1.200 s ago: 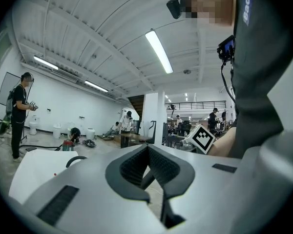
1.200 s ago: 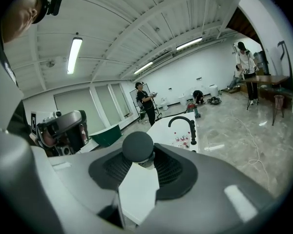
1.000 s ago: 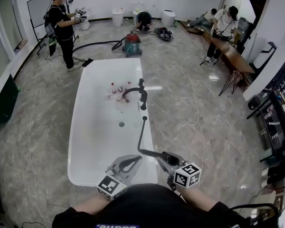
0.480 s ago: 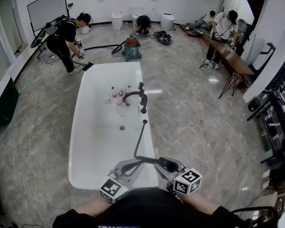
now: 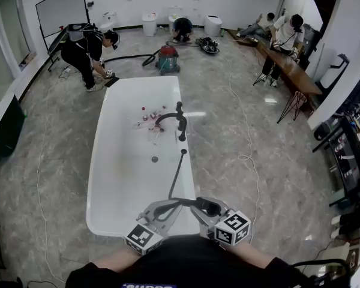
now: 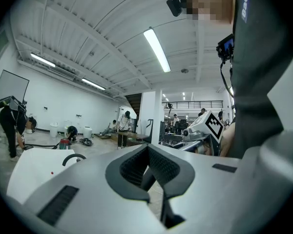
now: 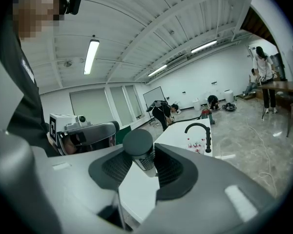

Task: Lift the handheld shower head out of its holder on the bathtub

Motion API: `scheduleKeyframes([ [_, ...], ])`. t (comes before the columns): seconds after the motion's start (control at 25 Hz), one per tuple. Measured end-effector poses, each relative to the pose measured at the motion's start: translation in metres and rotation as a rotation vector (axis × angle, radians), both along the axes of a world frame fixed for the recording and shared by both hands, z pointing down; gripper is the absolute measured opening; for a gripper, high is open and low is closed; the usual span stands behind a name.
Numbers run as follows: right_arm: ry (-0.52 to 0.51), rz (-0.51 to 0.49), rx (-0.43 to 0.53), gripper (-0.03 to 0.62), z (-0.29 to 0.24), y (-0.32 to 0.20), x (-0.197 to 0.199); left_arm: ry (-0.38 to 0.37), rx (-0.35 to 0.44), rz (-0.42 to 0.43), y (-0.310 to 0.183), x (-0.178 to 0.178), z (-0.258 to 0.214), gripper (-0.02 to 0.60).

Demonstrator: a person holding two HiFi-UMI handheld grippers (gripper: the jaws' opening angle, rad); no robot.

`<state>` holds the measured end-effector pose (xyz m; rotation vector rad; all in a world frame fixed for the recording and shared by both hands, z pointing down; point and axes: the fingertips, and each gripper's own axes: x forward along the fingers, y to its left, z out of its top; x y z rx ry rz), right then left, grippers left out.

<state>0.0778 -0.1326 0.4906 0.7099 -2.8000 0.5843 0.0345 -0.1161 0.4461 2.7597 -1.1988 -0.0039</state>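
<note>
White bathtub with small bottles inside; right claw tight on shower head, left claw together.

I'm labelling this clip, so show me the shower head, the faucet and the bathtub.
shower head (image 7: 138,141): right gripper view, on its round dark end.
faucet (image 5: 181,128): head view, on its upright black post.
bathtub (image 5: 123,191): head view, on its bare white floor.
</note>
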Motion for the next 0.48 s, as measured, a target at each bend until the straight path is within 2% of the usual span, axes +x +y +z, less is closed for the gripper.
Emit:
scheduleKeyframes([
  [0.48, 0.007, -0.030, -0.002, 0.132, 0.0046, 0.0013, -0.0011, -0.005, -0.004, -0.001, 0.0009, 0.0037, 0.0003, 0.005],
])
